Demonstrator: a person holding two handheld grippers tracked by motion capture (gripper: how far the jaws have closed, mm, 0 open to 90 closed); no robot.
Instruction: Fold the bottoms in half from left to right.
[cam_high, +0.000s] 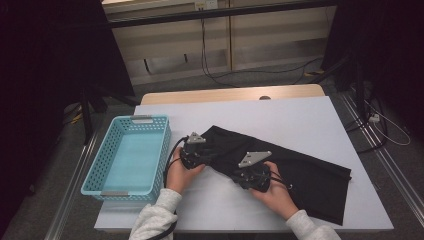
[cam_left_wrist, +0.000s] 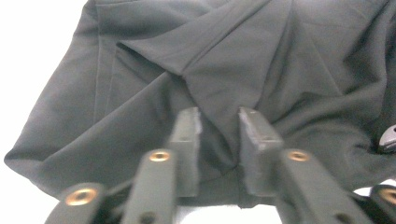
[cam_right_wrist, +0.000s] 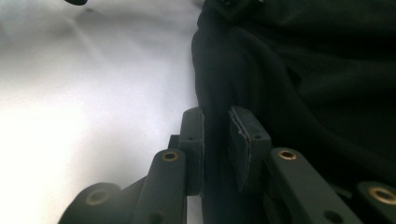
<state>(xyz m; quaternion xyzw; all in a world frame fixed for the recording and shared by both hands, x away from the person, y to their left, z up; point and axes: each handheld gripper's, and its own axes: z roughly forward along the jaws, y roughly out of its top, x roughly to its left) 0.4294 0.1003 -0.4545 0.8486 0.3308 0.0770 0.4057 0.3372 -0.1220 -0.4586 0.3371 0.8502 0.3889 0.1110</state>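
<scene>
A black cloth (cam_high: 310, 175) lies crumpled across the white table (cam_high: 280, 115), running from the centre to the front right. My left gripper (cam_high: 200, 149) is at the cloth's left end. In the left gripper view its jaws (cam_left_wrist: 219, 123) stand a little apart, with a raised fold of the cloth (cam_left_wrist: 261, 70) between them and the pads not pressing it. My right gripper (cam_high: 238, 172) is at the cloth's near edge. Its jaws (cam_right_wrist: 215, 123) straddle a rolled edge of the cloth (cam_right_wrist: 299, 70), which leans on one pad with a slight gap at the other.
A light blue plastic basket (cam_high: 162, 150) with nothing in it stands at the table's left, close to my left hand. Bare white tabletop lies behind the cloth. Beyond the table are the floor, cables and dark stands.
</scene>
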